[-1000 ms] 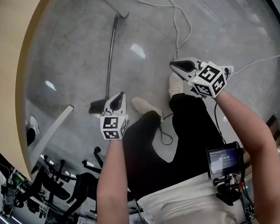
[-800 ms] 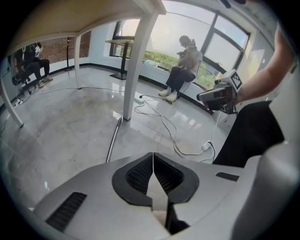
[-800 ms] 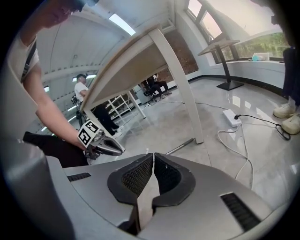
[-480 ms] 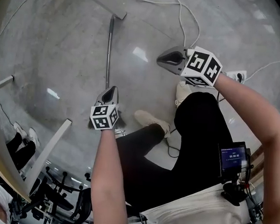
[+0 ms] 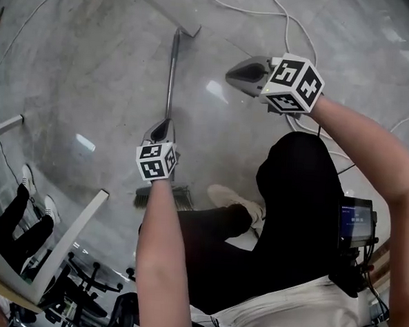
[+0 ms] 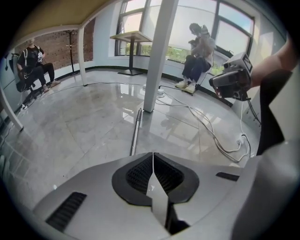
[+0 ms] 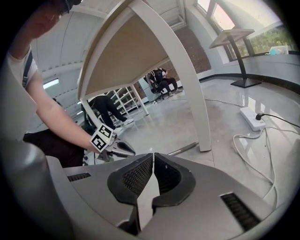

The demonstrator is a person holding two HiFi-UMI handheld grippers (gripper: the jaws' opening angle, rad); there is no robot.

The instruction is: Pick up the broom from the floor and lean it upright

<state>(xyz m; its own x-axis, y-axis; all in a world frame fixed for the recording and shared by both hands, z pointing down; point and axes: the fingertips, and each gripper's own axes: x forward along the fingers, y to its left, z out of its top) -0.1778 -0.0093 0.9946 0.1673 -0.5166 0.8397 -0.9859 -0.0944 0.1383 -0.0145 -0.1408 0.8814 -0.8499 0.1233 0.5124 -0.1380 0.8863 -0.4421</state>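
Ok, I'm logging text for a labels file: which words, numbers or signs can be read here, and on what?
No text reads clearly.
Small screen at the person's waist: lit characters, too small to read.
Marker cubes on the left gripper and right gripper: black-and-white square patterns, no letters.

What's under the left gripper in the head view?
The broom: its handle runs out beyond the left gripper, its bristle head shows by the forearm. The handle's stretch between is covered, so contact can't be judged.
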